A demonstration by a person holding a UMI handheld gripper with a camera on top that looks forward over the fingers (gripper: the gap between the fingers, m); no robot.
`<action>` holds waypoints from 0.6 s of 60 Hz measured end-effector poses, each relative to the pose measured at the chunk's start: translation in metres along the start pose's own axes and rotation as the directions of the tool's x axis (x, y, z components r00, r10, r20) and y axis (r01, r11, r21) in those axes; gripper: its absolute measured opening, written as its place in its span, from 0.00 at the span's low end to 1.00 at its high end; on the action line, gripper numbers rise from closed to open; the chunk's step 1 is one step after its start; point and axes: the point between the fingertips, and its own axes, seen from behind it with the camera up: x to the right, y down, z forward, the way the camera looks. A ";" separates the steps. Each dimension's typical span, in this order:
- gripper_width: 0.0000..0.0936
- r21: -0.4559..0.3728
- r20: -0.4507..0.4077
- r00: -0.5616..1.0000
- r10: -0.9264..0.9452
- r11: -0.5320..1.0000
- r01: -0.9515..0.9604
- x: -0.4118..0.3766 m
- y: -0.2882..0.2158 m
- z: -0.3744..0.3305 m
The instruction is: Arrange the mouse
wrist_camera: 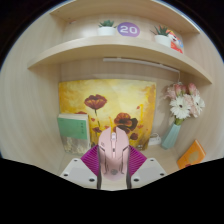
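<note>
Pink mouse (113, 152) sits nearest, between the gripper (113, 168) fingers; both purple pads (92, 160) look pressed on its sides, so narrow grip, holding it. Mouse underside and front end are hidden; can't tell if it rests on the desk (160, 150). Beyond the fingers, a flower painting (100, 105) w/ a green book (73, 130) leaning at its left. Right of the gripper: vase of flowers (180, 112), orange item (191, 153) partly cut off. Desk strip ahead is narrow. Shelf (125, 50) above carries a small plant (106, 27), a round "20" tag (127, 29), other bits hard to make out.
</note>
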 end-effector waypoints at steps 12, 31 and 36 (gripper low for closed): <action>0.36 -0.054 0.115 0.993 -0.015 0.998 0.021 -0.119 0.049 -0.004; 0.36 -0.360 0.108 0.993 -0.038 0.930 0.074 -0.151 0.244 0.028; 0.36 -0.389 0.106 0.994 -0.027 0.919 0.066 -0.156 0.270 0.031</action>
